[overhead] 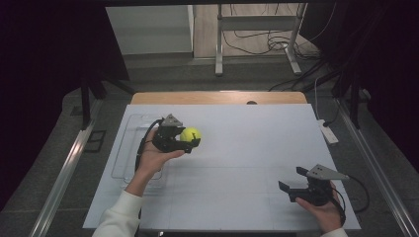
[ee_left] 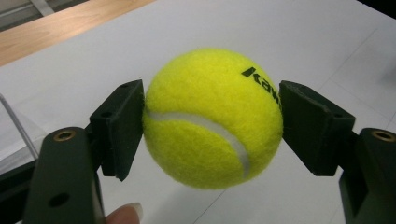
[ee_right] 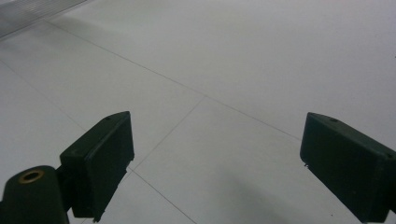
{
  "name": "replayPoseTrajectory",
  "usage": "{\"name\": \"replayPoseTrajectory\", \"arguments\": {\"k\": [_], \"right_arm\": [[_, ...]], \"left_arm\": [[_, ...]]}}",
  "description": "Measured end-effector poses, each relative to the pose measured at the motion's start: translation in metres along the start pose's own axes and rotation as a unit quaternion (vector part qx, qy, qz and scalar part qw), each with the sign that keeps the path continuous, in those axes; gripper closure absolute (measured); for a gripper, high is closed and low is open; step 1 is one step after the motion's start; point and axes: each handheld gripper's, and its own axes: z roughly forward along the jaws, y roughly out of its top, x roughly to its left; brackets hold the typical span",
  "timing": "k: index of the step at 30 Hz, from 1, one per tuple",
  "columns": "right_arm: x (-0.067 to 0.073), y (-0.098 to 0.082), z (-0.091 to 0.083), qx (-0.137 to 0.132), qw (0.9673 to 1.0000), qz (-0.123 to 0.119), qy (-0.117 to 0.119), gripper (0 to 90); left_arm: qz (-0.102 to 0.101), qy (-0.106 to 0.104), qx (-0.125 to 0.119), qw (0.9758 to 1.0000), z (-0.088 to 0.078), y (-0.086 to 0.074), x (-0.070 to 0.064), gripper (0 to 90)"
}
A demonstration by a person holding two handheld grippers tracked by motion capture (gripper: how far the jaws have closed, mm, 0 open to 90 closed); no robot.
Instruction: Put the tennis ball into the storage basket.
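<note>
Two grippers are over the white table (overhead: 237,148): the left gripper (overhead: 190,139), at the left beside a clear tray (overhead: 126,148), clamps a yellow tennis ball (overhead: 190,134) between its jaws, lifted off the surface. Near the right front corner, the right gripper (overhead: 291,183) has its jaws spread wide with nothing between them.

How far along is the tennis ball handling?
Done: the left gripper is shut on the tennis ball and holds it clear of the white table. In hand: carrying it, beside the clear tray. Left: setting it down. The right gripper waits open, nothing between its jaws.
</note>
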Motion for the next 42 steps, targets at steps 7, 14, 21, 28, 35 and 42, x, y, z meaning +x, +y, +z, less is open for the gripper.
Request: {"name": "replayPoseTrajectory", "arguments": {"k": [7,14,21,28,35,42], "right_arm": [[0.0,0.0,0.0,0.001,1.0,-0.001,0.0,10.0],[0.0,0.0,0.0,0.002,1.0,0.0,-0.002,10.0],[0.0,0.0,0.0,0.002,1.0,-0.001,-0.002,10.0],[0.0,0.0,0.0,0.003,1.0,-0.002,-0.003,10.1],[0.0,0.0,0.0,0.002,1.0,-0.002,-0.003,10.1],[0.0,0.0,0.0,0.003,1.0,-0.002,-0.004,10.1]], "left_arm": [[-0.004,0.006,-0.009,0.9999,-0.005,0.0,0.004,26.6],[-0.007,0.014,-0.019,0.9997,-0.01,0.0,0.007,26.6],[-0.009,0.022,-0.028,0.9993,-0.014,0.0,0.01,26.6],[-0.016,0.027,-0.039,0.9987,-0.019,-0.001,0.014,26.6],[-0.021,0.034,-0.047,0.9981,-0.025,-0.001,0.018,26.6],[-0.028,0.044,-0.053,0.9972,-0.029,-0.002,0.024,26.6]]}}
